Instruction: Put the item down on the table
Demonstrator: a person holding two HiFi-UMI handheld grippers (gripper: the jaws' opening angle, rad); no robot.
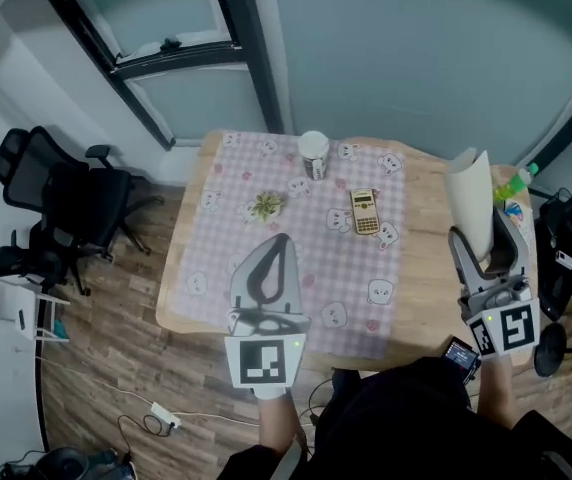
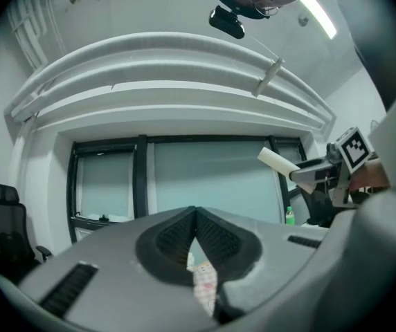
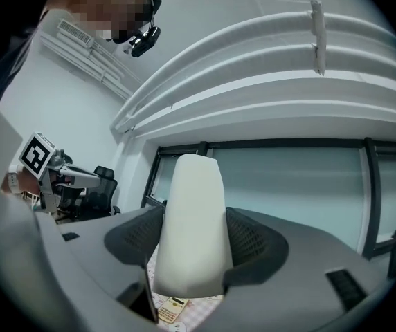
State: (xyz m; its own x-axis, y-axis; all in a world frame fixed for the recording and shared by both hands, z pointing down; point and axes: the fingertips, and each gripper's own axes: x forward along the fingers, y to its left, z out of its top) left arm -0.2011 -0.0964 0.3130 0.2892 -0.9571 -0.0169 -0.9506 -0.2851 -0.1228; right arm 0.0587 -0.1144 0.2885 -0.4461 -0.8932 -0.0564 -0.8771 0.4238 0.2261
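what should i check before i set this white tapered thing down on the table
1. Grip: the right gripper is shut on the white tapered item: ok.
2. Landing spot: the bare strip of the wooden table, right of the pink checked cloth, looks free: ok.
3. The yellow calculator lies well apart on the cloth: ok.
4. The green plastic bottle stands near the table's right edge; clearance: cannot tell.
5. The left gripper is shut, empty, over the cloth, out of the way: ok.
6. Height of the item above the table: cannot tell.
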